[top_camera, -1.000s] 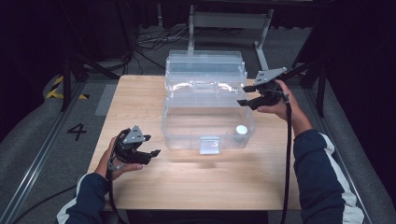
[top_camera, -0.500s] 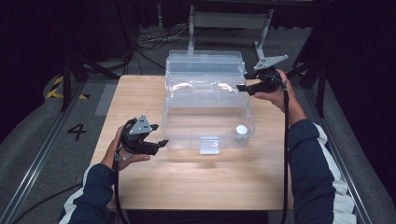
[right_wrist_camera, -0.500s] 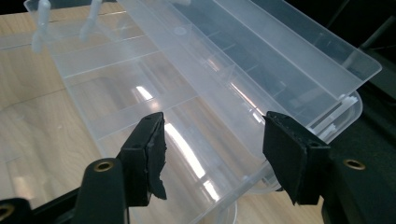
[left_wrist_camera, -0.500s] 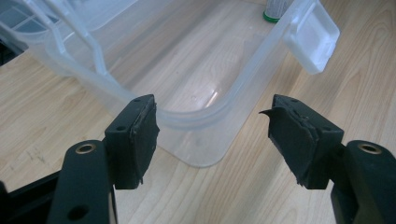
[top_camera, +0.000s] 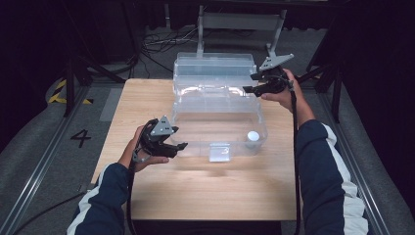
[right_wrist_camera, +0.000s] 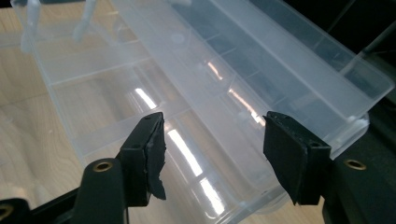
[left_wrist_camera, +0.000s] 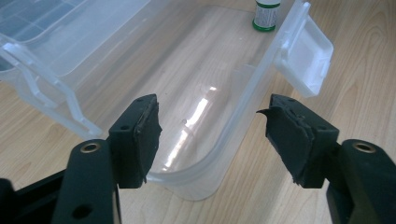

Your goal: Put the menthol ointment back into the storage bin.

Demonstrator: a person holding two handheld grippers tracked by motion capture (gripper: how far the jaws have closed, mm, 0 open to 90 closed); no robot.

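1. Straddling the front-left corner of the clear plastic toolbox (top_camera: 218,129), our left gripper (top_camera: 180,145) has just been closing, pads untouching.
2. We hold our right gripper (top_camera: 249,83) open at the toolbox's rear-right tray (right_wrist_camera: 154,88), gripping nothing.

We find the surface (top_camera: 195,196) bare and passable in front of and left of the clear box (top_camera: 218,115), whose raised lid (top_camera: 213,66) blocks the rear; inside, a small bottle (top_camera: 253,138) occupies the right front corner.
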